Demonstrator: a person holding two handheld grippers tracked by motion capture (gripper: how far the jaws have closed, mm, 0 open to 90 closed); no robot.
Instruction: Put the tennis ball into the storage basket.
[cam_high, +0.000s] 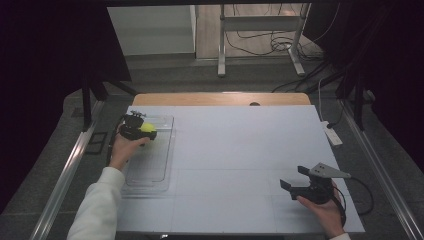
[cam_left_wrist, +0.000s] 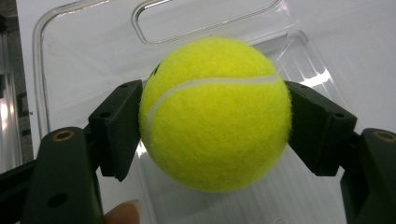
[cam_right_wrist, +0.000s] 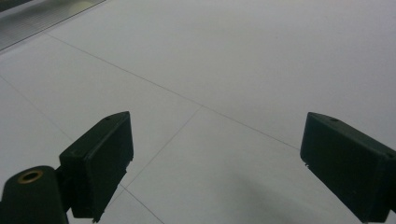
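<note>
Grip step was in hand: left gripper (cam_left_wrist: 215, 116) had its two black jaws pressed on either side of a yellow tennis ball (cam_left_wrist: 215, 114), so the ball was clamped, not merely sitting between them. In the high view that gripper (cam_high: 136, 127) was over the far end of a clear plastic tray (cam_high: 150, 167) at the left of the white table (cam_high: 240, 145), ball (cam_high: 148, 128) showing at its tip. Right gripper (cam_right_wrist: 215, 163) was idle, jaws spread wide with nothing between, pointing at bare tabletop; from above it (cam_high: 312, 186) sat near the front right corner, well apart from the tray.

Judged step: ball either about to be set in the tray or just lifted from it (could not tell which from these frames). Next move would call for a steady hold and a clean vertical path past the tray wall, since the felt ball would roll freely on smooth plastic once let go.

Hard to make out: whether the ball touched the tray floor or hung just above it, as the transparent plastic gave glare and no clear shadow. Tray rim edges were faint from above. Left forearm's white sleeve (cam_high: 97, 210) was cut off at the bottom edge. A fingertip (cam_left_wrist: 123, 213) poked in at the bottom of the left gripper view.
</note>
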